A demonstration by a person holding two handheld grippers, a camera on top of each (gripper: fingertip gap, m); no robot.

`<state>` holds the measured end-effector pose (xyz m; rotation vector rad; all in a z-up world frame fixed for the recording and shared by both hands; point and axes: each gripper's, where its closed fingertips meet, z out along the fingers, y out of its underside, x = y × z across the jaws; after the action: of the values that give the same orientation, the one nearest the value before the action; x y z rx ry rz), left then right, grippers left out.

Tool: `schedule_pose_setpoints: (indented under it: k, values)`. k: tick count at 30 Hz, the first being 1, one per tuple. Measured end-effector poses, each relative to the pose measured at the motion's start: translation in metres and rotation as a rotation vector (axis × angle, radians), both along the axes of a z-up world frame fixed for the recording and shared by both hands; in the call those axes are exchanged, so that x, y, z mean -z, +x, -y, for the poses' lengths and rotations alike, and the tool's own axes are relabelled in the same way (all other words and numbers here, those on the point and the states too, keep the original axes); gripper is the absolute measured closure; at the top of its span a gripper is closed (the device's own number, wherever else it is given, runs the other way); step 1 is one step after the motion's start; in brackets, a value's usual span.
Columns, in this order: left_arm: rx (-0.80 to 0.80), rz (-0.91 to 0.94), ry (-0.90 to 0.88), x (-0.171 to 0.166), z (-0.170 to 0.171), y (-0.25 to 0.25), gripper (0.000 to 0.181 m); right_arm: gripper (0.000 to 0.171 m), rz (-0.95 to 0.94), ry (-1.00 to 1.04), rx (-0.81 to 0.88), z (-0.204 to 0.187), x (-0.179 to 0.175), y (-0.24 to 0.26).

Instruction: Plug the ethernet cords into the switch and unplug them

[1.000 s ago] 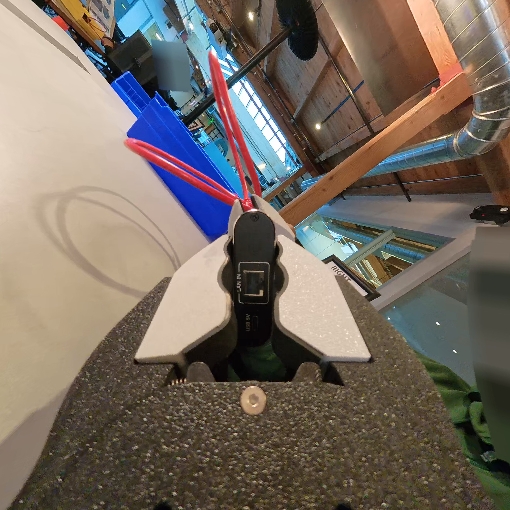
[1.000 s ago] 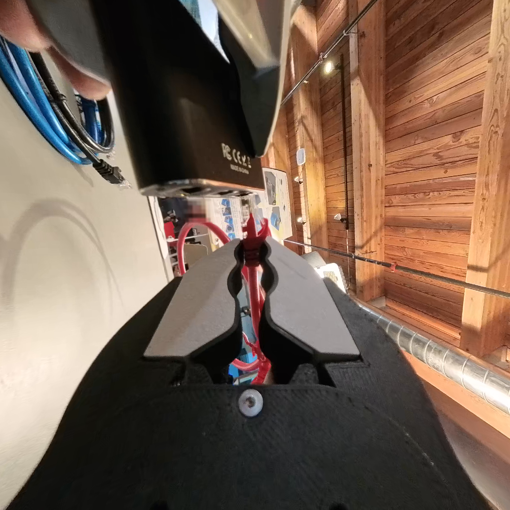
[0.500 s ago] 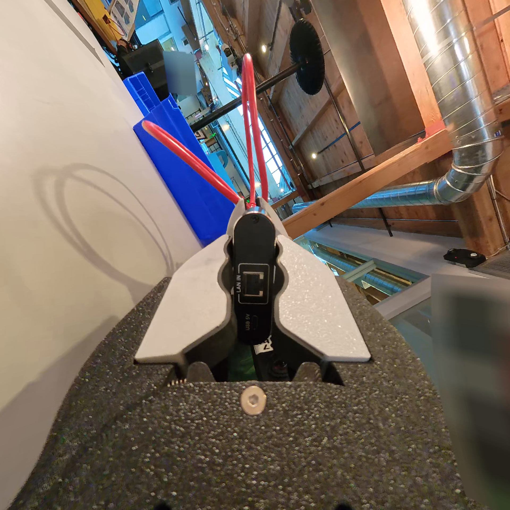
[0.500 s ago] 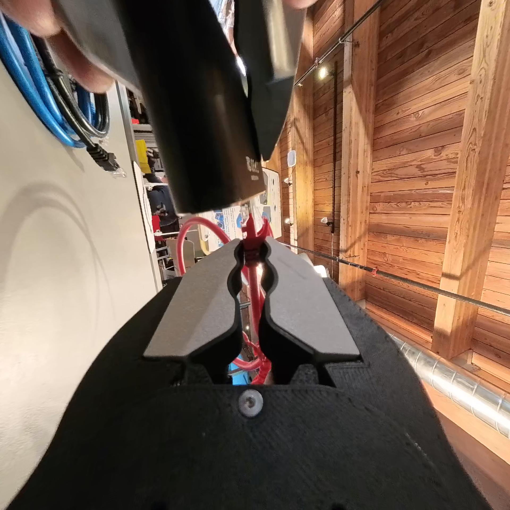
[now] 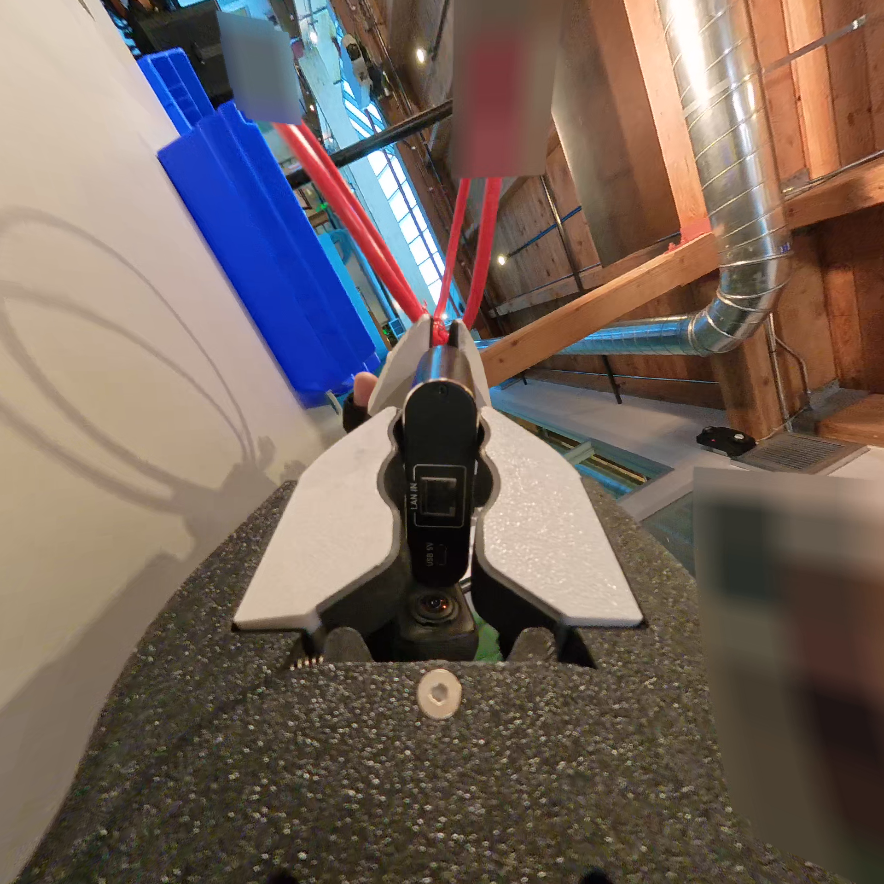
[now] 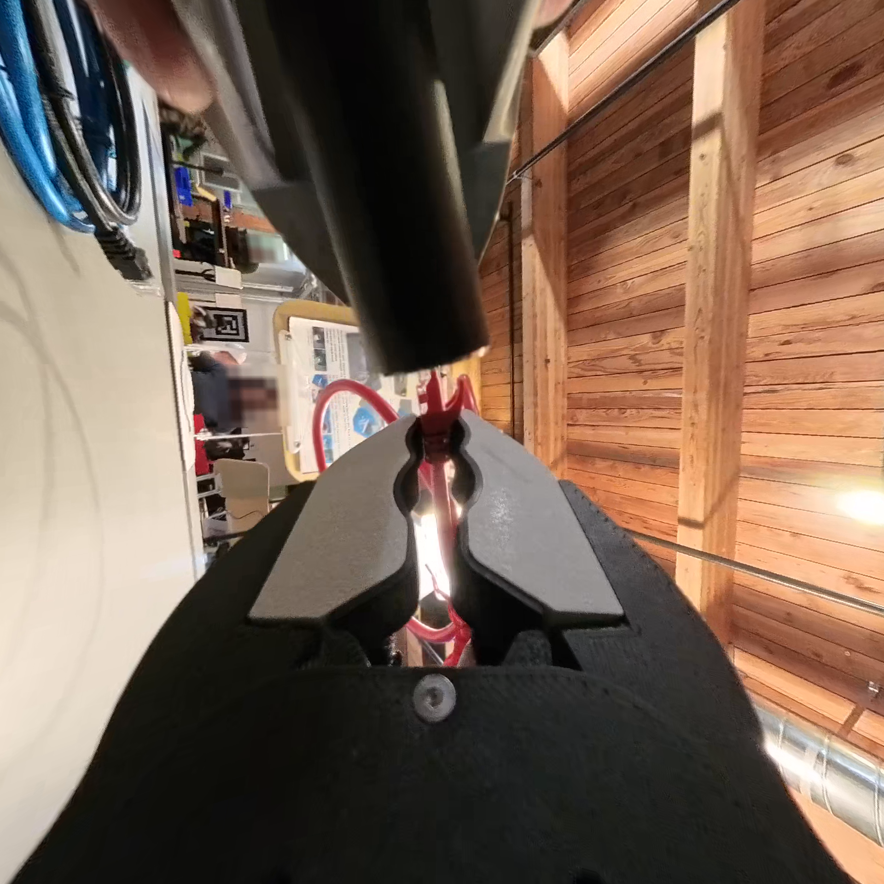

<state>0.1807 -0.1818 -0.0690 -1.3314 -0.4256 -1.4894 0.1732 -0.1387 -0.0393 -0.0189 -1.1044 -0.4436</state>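
Observation:
My left gripper (image 5: 439, 425) is shut on the black switch (image 5: 437, 502), which stands on edge between the grey fingers (image 5: 335, 526) with one end port facing the camera. Past it, my right gripper (image 5: 437, 335) holds the red ethernet cord (image 5: 354, 225), whose loops rise behind. In the right wrist view my right gripper (image 6: 437, 425) is shut on the red cord's plug (image 6: 433, 397). The plug tip points at the near end of the switch (image 6: 411, 239) and is right at it. Whether it is seated is hidden.
The white table (image 5: 71, 359) fills the left side. A blue bin (image 5: 248, 248) stands on it past the grippers. Coiled blue cords (image 6: 24, 143) and black cords (image 6: 115, 167) lie on the table (image 6: 71, 478). A person's fingers (image 6: 158, 62) hold the left gripper. There is about 5 centimeters between the tips of the two grippers.
The switch and the red plug have come together: the switch's end swung over the plug tip. The right gripper's fingers now show just behind the switch in the left wrist view.

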Motion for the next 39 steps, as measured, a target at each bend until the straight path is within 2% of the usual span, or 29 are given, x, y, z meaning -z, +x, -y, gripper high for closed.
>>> schedule_pose_setpoints:
  k: [7, 15, 23, 33, 39]
  values:
    - [0.046, -0.059, -0.008, 0.006, 0.000, 0.016, 0.155, 0.162, 0.052, 0.035, -0.072, 0.004, 0.006, 0.007]
    - [0.081, -0.150, -0.020, 0.011, -0.003, 0.039, 0.155, 0.162, 0.133, -0.012, -0.072, 0.001, 0.007, 0.011]
    - [0.051, -0.164, -0.030, 0.012, -0.003, 0.036, 0.155, 0.162, 0.149, -0.078, -0.089, 0.001, 0.013, 0.008]
    - [-0.055, -0.151, 0.010, -0.001, -0.001, 0.006, 0.155, 0.155, 0.088, -0.217, -0.159, 0.008, 0.008, 0.003]
    - [-0.162, -0.077, 0.043, -0.011, 0.012, -0.037, 0.155, 0.156, 0.125, -0.305, -0.208, 0.016, 0.009, 0.001]
